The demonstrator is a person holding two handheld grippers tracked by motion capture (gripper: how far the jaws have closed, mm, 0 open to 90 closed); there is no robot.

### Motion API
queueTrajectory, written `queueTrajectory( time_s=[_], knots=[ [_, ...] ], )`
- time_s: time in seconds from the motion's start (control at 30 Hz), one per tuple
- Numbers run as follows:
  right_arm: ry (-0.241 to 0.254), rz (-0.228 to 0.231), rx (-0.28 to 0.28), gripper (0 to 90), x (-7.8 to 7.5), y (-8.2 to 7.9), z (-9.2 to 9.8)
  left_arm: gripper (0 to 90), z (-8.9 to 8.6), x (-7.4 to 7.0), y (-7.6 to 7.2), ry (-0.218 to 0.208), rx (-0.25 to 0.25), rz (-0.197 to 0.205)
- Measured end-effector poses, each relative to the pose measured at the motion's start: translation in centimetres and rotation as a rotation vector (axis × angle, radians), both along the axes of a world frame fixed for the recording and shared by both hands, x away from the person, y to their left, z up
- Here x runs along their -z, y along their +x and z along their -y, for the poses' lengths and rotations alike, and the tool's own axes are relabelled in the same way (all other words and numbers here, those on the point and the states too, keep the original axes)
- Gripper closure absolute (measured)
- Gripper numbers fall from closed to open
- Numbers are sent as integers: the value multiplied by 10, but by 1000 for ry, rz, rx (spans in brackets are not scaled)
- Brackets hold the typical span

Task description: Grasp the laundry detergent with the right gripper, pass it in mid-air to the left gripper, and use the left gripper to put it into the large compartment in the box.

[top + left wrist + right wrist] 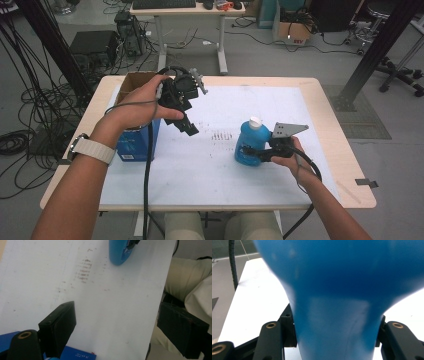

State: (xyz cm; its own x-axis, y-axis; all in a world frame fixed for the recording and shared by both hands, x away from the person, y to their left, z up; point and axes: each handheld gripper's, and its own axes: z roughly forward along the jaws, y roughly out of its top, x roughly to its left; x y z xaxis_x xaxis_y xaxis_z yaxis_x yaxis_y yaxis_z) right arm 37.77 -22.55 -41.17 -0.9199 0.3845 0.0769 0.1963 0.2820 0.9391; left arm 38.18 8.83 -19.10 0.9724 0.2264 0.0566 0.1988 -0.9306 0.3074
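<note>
Both jaws of the right gripper (248, 150) were clamped on the blue bottle (251, 142), steadying it upright; the left gripper (192, 131) was held spread, empty.

Even, soft overhead light on the white table sheet (210, 165); no hard glare, faint shadows only. High view fairly sharp but low-res, slight bending twd edges. Blue bottle (337, 290) blurred at close range in right gripper view. Left gripper view: sheet washed pale, near jaws soft, far side of sheet sharper.
</note>
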Motion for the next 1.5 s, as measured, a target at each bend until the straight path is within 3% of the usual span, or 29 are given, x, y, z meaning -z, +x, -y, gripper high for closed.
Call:
queueTrajectory(
  time_s=[1.5],
  knots=[
    [-11, -7, -17, 425, -1, 3, 0, 150, 1, -6, -1, -17, -6, 19]
  ],
)
